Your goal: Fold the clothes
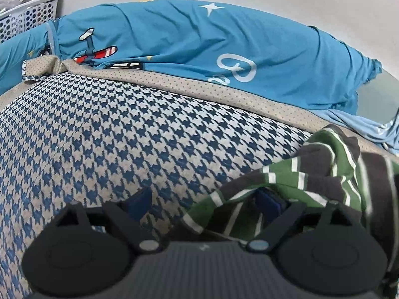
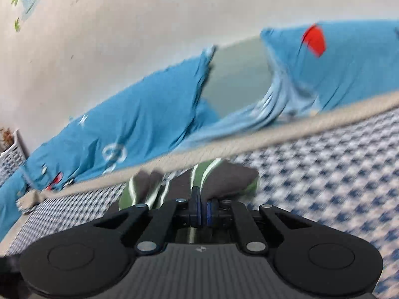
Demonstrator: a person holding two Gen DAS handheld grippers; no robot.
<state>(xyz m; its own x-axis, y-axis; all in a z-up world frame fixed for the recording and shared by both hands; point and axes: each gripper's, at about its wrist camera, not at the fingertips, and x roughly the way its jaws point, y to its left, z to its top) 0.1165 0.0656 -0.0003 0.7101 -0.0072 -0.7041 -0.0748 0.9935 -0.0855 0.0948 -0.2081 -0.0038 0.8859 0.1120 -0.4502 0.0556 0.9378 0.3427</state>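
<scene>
Only print legible: "R" on blue bedding [image 1: 237, 68].

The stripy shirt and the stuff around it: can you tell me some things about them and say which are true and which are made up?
1. The stripy shirt is green, dark and white. True.
2. It lies on a plain red blanket. False: it lies on a blue and beige checked bed cover.
3. The left tool is wide open. True.
4. The right tool is wide open too. False: its fingers are together, pinching the shirt's cloth.
5. Blue bedding with a white star lies behind the checked cover. True.
6. The basket in the corner is black. False: it is white.
</scene>
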